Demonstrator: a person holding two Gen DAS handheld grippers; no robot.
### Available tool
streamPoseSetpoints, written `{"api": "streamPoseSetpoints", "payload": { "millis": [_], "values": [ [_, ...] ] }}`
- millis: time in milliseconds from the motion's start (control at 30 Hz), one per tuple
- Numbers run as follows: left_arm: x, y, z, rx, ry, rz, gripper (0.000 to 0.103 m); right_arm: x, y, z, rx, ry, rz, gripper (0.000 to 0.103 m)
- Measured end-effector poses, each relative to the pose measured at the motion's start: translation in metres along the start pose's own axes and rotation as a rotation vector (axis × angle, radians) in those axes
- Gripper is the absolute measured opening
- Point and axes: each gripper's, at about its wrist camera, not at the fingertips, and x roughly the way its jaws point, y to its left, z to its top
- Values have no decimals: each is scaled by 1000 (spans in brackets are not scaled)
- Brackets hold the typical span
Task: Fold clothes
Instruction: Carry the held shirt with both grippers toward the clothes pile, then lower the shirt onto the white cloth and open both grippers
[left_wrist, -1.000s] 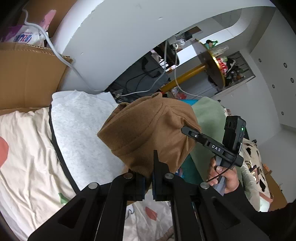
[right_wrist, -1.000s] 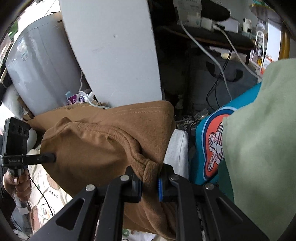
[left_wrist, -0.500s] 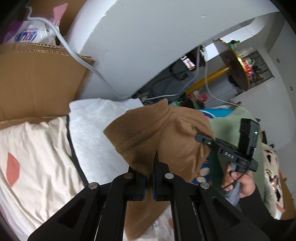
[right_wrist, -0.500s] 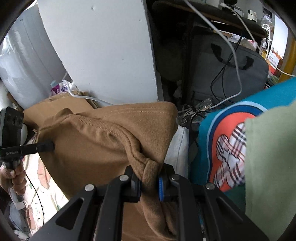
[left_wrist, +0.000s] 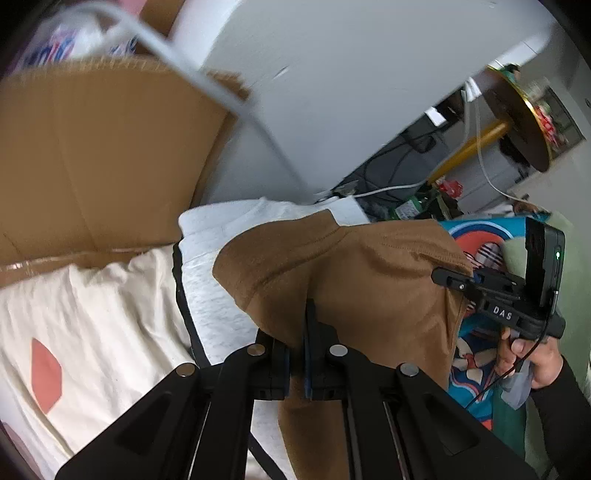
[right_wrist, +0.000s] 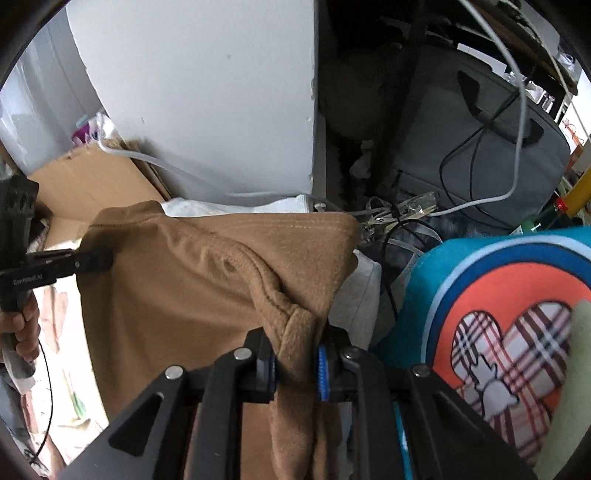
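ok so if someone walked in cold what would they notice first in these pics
Most striking is the brown garment stretched across the middle of both views, one edge pinched in the left claw and a bunched hem between the pads of the right claw. Next, the bright teal shirt with an orange and plaid print to the right. Under the brown garment lies a white cloth, with a cardboard box behind on the left.

Brown garment (right_wrist: 207, 295) soft matt fleece cloth, box (left_wrist: 92, 155) rough matt cardboard, claws (left_wrist: 295, 354) matt black plastic
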Motion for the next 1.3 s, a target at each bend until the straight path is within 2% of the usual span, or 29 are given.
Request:
{"api": "streamPoseSetpoints", "payload": {
  "millis": [233,300,533,733,767,800,867,1033,1200,1300],
  "values": [
    [6,15,1,-92,35,-20,5,28,-2,12,-34,98,-2,30],
    [10,17,3,-116,47,-23,5,33,-8,16,-20,125,27,39],
    [17,32,-2,-262,49,-76,5,43,-26,22,44,193,69,40],
    [11,36,-4,-300,23,-105,5,54,-44,21,113,194,118,41],
    [8,36,-4,-291,11,-106,5,56,-45,23,110,189,118,38],
    [4,33,-4,-269,-5,-105,5,55,-44,23,103,174,117,30],
    [-3,24,-4,-202,-34,-85,5,50,-42,23,83,135,111,22],
    [-16,-10,-14,30,-88,1,5,20,-22,8,-50,-27,42,16],
    [-20,-11,-15,68,-109,26,5,-3,-18,-7,-84,-158,25,15],
    [-13,-3,-12,48,-85,41,5,5,-19,-5,-78,-141,17,18]
  ]
}}
